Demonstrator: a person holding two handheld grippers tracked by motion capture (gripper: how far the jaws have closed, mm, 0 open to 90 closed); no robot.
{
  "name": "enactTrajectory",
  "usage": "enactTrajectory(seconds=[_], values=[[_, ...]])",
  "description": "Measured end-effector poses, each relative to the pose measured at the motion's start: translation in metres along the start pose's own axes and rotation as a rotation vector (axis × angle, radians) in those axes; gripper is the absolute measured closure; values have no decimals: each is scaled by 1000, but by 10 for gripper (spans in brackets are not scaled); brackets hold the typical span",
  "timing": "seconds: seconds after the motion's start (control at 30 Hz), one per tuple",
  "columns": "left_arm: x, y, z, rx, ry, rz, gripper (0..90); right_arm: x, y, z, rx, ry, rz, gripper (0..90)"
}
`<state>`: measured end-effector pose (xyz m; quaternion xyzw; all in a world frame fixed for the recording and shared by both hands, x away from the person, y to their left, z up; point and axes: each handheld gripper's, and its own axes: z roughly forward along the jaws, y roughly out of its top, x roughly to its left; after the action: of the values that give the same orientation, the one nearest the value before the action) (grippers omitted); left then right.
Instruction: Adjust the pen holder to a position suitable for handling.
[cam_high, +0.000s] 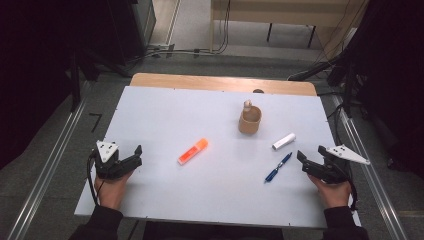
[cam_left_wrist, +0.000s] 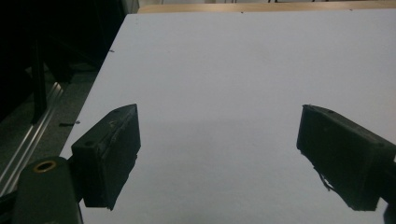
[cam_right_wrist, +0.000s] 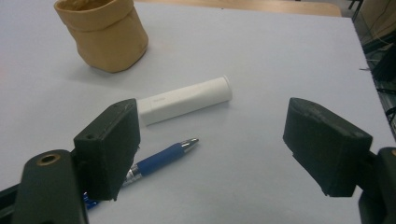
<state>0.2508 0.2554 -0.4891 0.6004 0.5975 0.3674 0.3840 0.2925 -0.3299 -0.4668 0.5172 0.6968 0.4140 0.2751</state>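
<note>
1. The left tongs (cam_high: 131, 156) sit at the near left of the white rectangular worktop (cam_high: 165, 110), held in the person's left hand (cam_high: 111, 187). Their jaws stand wide apart with nothing between them; in the left gripper view only bare white surface lies ahead of the left tongs (cam_left_wrist: 219, 158).
2. The right tongs (cam_high: 311, 159) sit at the near right of the worktop, in the person's right hand (cam_high: 334, 192). Their jaws also stand wide apart and grip nothing.
3. A blue ballpoint pen with a silver tip (cam_high: 278, 167) lies flat just beside the right tongs, on their inner side. In the right gripper view the pen (cam_right_wrist: 159, 161) runs partly behind one jaw, its tip pointing into the gap between the jaws.
4. A white cylindrical capped tube (cam_high: 283, 141) lies flat just beyond the pen, near it but apart.
5. A tan soft-sided round cup (cam_high: 249, 121) stands upright farther back, with a pale item poking out of its top.
6. An orange highlighter marker (cam_high: 193, 151) lies flat near the worktop's middle, well apart from both tongs.
</note>
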Motion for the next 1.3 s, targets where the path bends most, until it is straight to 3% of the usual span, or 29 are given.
enactTrajectory(seconds=[0.4,0.63,0.77,0.93,1.3], values=[[-4,0,2,-2,-8,6,142,18,19,17,-18,46,-37,196],[-5,0,2,-6,-8,8,142,31,28,30,1,68,-70,226],[-5,0,1,-7,-6,9,142,43,41,44,4,84,-86,245],[-6,0,2,-5,-8,9,142,52,59,60,-9,97,-71,281],[-5,0,3,-3,-14,11,142,75,94,105,25,126,-81,333]])
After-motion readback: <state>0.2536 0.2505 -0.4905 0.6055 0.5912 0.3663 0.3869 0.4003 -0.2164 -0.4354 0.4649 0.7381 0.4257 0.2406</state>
